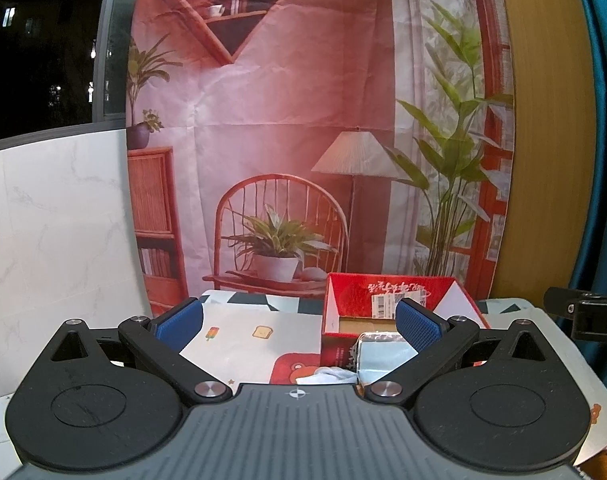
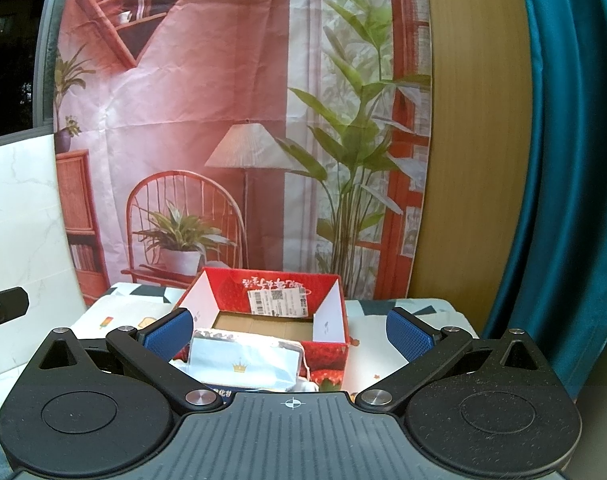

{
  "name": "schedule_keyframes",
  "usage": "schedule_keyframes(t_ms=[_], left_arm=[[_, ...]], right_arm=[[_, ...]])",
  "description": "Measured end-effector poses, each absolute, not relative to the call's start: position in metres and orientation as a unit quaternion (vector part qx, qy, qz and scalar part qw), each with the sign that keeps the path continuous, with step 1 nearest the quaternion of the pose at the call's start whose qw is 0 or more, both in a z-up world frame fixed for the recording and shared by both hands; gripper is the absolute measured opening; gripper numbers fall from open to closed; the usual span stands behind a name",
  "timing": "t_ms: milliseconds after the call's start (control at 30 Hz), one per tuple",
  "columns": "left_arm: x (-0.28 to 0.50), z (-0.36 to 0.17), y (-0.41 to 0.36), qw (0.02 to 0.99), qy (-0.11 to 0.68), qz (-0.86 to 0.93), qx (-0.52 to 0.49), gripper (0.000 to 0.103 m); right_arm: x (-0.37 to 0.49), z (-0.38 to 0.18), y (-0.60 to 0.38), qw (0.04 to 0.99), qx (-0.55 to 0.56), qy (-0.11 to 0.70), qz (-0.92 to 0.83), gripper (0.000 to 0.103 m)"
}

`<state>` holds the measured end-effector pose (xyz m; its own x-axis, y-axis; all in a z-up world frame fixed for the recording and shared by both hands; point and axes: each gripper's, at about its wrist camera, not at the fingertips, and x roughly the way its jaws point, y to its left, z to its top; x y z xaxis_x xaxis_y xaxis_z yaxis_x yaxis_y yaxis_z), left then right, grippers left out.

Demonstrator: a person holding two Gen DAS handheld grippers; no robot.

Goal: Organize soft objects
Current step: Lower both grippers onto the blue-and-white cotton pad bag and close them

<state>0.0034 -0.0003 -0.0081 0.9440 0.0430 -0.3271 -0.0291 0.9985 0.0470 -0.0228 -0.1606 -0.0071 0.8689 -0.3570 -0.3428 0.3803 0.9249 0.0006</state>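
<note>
A red cardboard box [image 1: 387, 290] [image 2: 287, 284] with a strawberry print stands open on the table, its cardboard floor bare. In front of the box lies a pale blue soft pack [image 2: 243, 364] [image 1: 383, 356] with a gold crown mark and silver foil ends. A white cloth [image 1: 327, 376] lies beside the pack. My left gripper [image 1: 299, 320] is open above the patterned tablecloth, left of the box. My right gripper [image 2: 289, 330] is open too, with the blue pack low between its blue pads [image 2: 169, 332], not touching them.
A patterned tablecloth [image 1: 239, 332] [image 2: 371, 364] covers the table. A printed fabric backdrop [image 1: 283, 120] hangs behind it, with a white marble board [image 1: 55, 240] at left and a teal curtain [image 2: 563, 160] at right. The other gripper's black edge [image 1: 583, 316] shows at far right.
</note>
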Motion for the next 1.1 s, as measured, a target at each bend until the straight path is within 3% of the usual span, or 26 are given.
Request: schedule_keyframes(t_ms=[433, 933, 1033, 1100], left_arm=[[0.06, -0.061, 0.022, 0.973, 0.225, 0.044, 0.007, 0.103], [0.12, -0.137, 0.025, 0.955, 0.295, -0.016, -0.032, 0.102], [0.131, -0.148, 0.022, 0.951, 0.306, -0.028, -0.037, 0.1], [0.137, -0.155, 0.018, 0.948, 0.315, -0.037, -0.035, 0.092]], right_arm=[[0.005, -0.077, -0.199, 0.972, 0.118, 0.149, -0.138, 0.103], [0.057, -0.16, -0.211, 0.952, 0.102, 0.249, -0.145, 0.102], [0.063, -0.168, -0.215, 0.951, 0.105, 0.256, -0.135, 0.096], [0.068, -0.175, -0.216, 0.951, 0.106, 0.26, -0.124, 0.088]])
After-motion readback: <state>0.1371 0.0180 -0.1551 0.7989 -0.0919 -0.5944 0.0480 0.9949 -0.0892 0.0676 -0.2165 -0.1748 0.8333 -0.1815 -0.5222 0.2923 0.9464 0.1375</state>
